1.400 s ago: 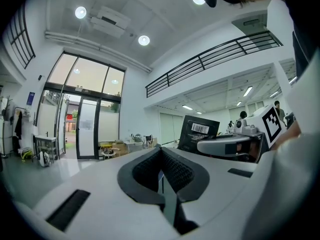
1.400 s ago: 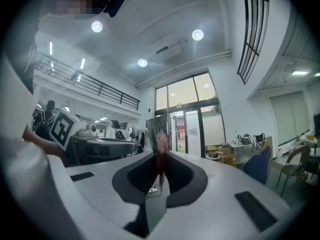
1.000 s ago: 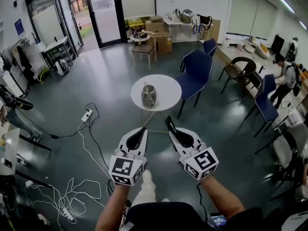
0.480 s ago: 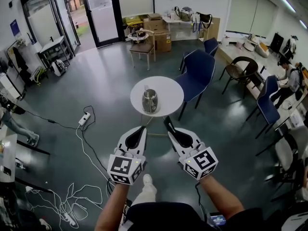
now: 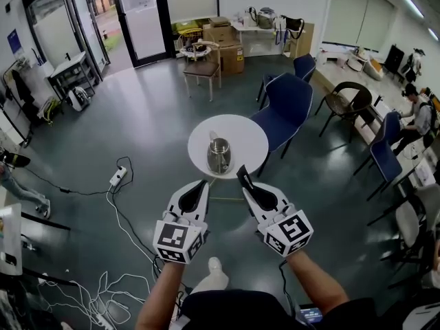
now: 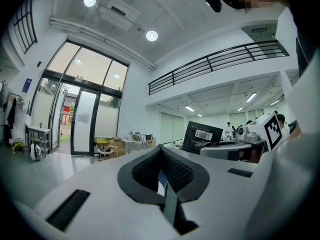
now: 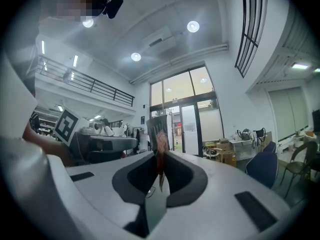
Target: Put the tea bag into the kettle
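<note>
Pinches flat dark tea bag (image 7: 159, 133) upright in white right gripper (image 7: 159, 170); presses white left gripper (image 6: 163, 178) together, empty; faces shiny steel kettle (image 5: 219, 155) on round white table (image 5: 199, 133).

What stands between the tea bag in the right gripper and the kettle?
Nothing visible. The right gripper holds the tea bag short of the round table; only bare table lies before the kettle. Whether its lid is on cannot be told.
</note>
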`<state>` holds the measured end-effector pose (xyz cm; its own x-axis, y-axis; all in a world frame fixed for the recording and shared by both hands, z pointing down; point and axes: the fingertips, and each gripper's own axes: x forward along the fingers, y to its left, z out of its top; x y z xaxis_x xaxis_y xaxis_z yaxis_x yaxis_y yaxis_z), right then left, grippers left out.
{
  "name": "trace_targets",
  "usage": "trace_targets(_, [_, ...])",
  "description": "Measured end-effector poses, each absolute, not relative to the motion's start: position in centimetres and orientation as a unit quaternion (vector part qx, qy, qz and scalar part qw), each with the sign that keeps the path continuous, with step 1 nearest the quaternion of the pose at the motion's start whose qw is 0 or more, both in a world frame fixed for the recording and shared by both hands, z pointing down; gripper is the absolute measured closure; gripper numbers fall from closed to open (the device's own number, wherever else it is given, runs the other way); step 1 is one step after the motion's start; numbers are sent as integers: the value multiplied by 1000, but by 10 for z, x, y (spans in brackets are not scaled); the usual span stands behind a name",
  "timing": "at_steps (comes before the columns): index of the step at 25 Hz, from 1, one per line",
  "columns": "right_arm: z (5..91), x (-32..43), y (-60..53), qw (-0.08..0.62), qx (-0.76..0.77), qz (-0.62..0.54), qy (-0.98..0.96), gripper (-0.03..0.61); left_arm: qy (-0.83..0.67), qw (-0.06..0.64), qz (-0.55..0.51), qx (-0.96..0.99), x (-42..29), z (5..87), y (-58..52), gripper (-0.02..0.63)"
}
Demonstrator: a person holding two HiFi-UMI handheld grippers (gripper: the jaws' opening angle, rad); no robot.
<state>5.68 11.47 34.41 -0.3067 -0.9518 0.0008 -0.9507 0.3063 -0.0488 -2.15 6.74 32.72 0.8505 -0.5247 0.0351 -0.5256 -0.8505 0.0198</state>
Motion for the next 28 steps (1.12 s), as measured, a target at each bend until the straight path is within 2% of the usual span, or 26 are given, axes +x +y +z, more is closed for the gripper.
trace_targets(17, [358, 70, -51, -4, -597, -40, 801, 540, -254, 42, 29, 966, -3, 350, -89, 598])
trace_targets(28, [373, 64, -94, -13, -613, -50, 788, 540, -242, 55, 35, 968, -19, 368, -133, 598])
